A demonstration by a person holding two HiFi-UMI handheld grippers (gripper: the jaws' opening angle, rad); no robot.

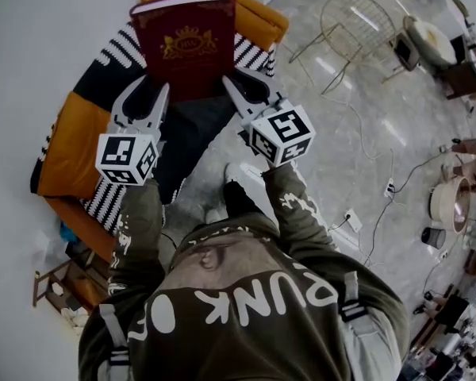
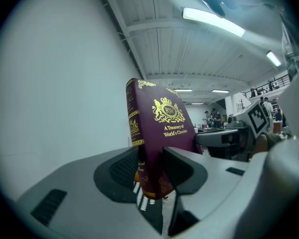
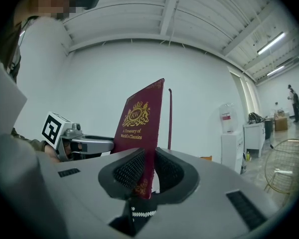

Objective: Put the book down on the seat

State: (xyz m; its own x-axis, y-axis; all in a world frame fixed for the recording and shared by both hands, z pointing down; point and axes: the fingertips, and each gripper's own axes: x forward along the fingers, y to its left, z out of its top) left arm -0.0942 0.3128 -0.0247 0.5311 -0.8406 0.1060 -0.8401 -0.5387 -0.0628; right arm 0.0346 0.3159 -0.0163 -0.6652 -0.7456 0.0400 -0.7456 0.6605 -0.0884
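- Left gripper (image 1: 160,92) and right gripper (image 1: 227,84) are each clamped on the bottom edge of the book (image 1: 184,42), the left one at the spine corner, the right one at the opposite corner
- Pale glossy floor (image 1: 341,141) spreads to the right
- Seat (image 1: 70,143), an orange armchair with black-and-white striped fabric (image 1: 124,51), lies under the book in the head view
- Wire chair (image 1: 357,21) stands well apart from the seat
- Maroon book with its gold crest faces up; whether it touches the seat cannot be told
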